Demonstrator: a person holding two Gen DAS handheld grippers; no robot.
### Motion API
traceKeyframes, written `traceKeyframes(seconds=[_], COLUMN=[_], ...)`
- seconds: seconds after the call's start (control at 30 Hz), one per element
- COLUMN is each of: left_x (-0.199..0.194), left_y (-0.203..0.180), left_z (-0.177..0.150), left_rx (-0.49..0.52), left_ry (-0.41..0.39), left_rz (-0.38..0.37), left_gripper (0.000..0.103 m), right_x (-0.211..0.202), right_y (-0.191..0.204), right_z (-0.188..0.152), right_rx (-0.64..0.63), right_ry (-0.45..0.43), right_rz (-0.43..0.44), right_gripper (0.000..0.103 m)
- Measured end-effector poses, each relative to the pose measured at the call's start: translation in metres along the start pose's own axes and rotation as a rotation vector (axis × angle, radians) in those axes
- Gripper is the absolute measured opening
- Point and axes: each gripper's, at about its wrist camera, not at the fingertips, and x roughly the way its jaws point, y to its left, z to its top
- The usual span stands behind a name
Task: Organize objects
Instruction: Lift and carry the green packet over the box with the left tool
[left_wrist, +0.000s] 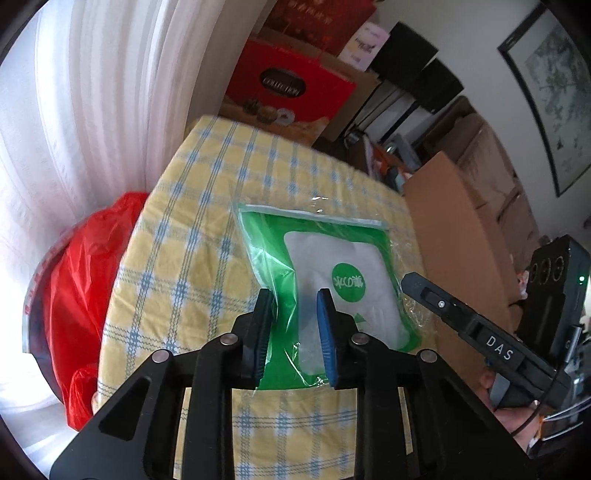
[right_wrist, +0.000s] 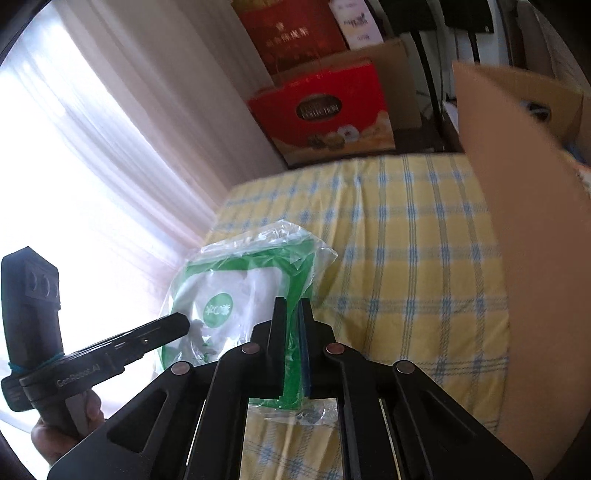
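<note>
Gripping your green-and-white plastic packet (right_wrist: 236, 295), both the left gripper (left_wrist: 295, 325) and right gripper (right_wrist: 293, 332) pinch it; its crumpled edges blur.

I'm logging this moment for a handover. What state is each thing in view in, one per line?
Green plastic bag: gripped at its near edge by both tongs, far part on the cloth.
Left tongs: closed on the bag's edge, pads not fully together.
Right tongs: pinched shut on the bag's edge.
Checked cloth: spread flat.
Cardboard box: flap raised beside the bag.
Red gift box: closed.
</note>
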Motion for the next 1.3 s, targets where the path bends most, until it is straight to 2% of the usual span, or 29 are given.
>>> traceKeyframes(seconds=[0.3,0.57,0.83,1.1,1.3], left_x=[-0.032,-0.044,-0.039,-0.019,0.001], left_y=[-0.044,-0.101,-0.172,-0.236,-0.27], left_z=[0.012,0.013,0.001,-0.018,-0.035], left_rx=[0.069,0.146,0.238,0.309,0.352], left_ry=[-0.059,-0.083,-0.068,-0.029,0.015], left_rz=[-0.038,-0.08,-0.135,-0.178,-0.198], left_gripper=[0.022,0.022,0.022,0.022,0.022], right_x=[-0.056,-0.112,-0.177,-0.218,-0.242], right_y=[0.006,-0.008,-0.047,-0.092,-0.124], right_z=[0.019,0.027,0.018,0.005,-0.006], right_rx=[-0.029,-0.031,0.007,0.063,0.115], right_ry=[-0.07,-0.141,-0.205,-0.231,-0.254], right_rz=[-0.016,-0.077,-0.138,-0.212,-0.244], right_gripper=[0.005,0.005,0.005,0.005,0.005])
